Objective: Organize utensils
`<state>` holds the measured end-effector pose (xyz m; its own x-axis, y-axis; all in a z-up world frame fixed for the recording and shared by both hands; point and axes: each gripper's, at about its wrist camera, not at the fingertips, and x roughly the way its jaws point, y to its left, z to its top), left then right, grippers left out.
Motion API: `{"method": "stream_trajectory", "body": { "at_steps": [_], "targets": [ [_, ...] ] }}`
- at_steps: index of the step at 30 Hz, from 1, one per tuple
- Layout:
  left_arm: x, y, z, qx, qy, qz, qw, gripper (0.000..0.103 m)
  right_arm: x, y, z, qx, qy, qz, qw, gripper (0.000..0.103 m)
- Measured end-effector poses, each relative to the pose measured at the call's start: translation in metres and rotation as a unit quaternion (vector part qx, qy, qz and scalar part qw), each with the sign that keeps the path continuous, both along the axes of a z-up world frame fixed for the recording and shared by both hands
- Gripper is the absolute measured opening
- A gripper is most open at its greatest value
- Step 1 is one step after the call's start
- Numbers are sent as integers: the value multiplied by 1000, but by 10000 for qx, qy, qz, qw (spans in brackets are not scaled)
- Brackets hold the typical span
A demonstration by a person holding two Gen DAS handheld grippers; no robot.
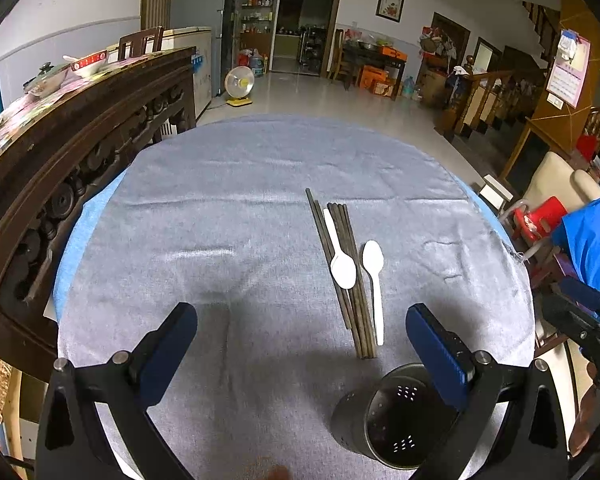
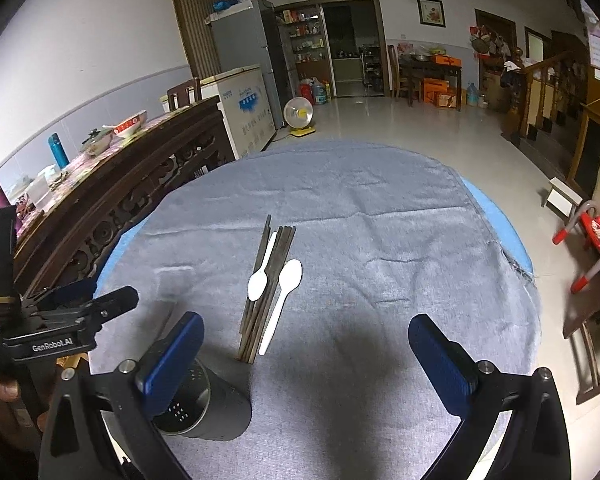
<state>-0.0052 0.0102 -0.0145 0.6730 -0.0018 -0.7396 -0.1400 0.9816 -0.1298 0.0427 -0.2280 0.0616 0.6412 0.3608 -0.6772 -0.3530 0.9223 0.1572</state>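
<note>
both grippers hover low over the grey cloth (image 1: 240,220), jaws spread wide and empty — left gripper (image 1: 300,328), right gripper (image 2: 306,336). ahead lie dark chopsticks (image 1: 340,264) with one white spoon (image 1: 340,258) across them, another spoon (image 1: 374,280) just beside. a perforated metal holder (image 1: 392,416) stands upright by the near edge.

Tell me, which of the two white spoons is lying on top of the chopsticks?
The left spoon, bowl pointing toward the camera, rests on the chopsticks. The other spoon lies beside them on the cloth, bowl pointing away.

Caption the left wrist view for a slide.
Open left gripper above chopsticks, two white spoons and empty holder.
</note>
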Motion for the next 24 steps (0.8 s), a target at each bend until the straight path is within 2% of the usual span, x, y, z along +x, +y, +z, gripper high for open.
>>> {"method": "stream_trajectory", "body": {
  "at_steps": [5,24],
  "targets": [
    [2,3,-5,-137,133,9,9998,103,1,-1,-2,11,34,-6,10000,103],
    [0,2,-5,-17,133,66,9999,103,1,2,-7,44,103,54,9999,103]
  ]
}}
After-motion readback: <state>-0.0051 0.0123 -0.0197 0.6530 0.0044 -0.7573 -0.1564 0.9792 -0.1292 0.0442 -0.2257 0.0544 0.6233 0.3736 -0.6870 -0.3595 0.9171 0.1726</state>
